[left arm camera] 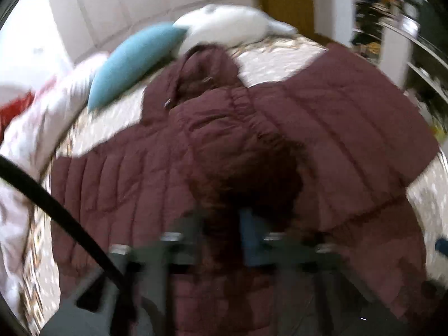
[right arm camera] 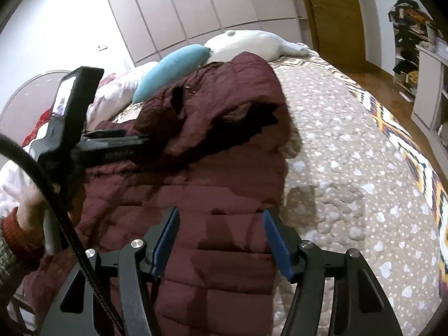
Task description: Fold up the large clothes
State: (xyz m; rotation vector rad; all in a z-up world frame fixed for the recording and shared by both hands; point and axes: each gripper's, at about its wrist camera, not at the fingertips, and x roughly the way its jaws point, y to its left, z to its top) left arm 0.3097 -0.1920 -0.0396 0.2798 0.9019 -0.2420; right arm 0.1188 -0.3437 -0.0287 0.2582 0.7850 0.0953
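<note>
A large maroon quilted puffer coat (right arm camera: 218, 184) lies spread on the bed (right arm camera: 350, 154). It also fills the left wrist view (left arm camera: 322, 128), which is blurred. My left gripper (left arm camera: 224, 224) is shut on a fold of the coat (left arm camera: 246, 173) and holds it lifted; in the right wrist view the left gripper (right arm camera: 148, 142) reaches in from the left, clamped on the raised fold by the hood (right arm camera: 232, 89). My right gripper (right arm camera: 221, 235) is open and empty, just above the coat's lower body.
A blue pillow (right arm camera: 173, 67) and a white plush toy (right arm camera: 252, 42) lie at the head of the bed. White bedding (left arm camera: 33, 128) is piled at the left. A wooden door (right arm camera: 333, 14) and cluttered shelves (right arm camera: 420, 56) stand at the right.
</note>
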